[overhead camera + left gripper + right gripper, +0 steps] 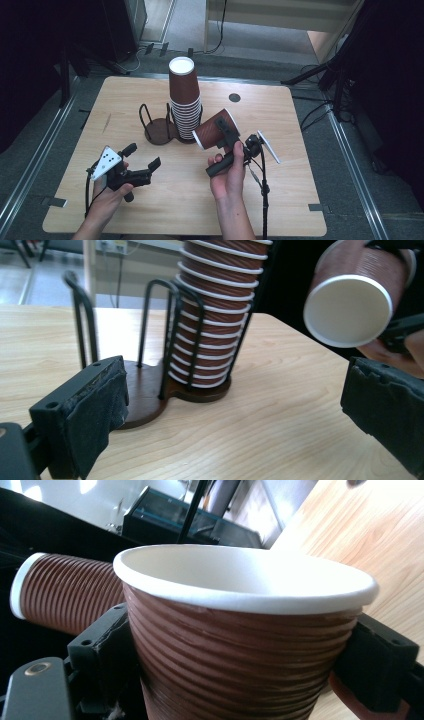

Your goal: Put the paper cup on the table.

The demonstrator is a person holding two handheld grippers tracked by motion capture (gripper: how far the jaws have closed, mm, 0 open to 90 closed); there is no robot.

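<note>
A tall stack of brown ribbed paper cups stands upside down in the right half of a dark wire-and-wood cup holder. The holder's left half is empty. My right gripper is shut on a single brown cup, held tilted in the air just right of the stack, white mouth toward the lower left. My left gripper is open with nothing in it, low over the table in front of the holder.
A black round grommet sits in the table's far right part. The right gripper's cable trails down over the front edge. Dark stand legs rise beyond the table's far right corner.
</note>
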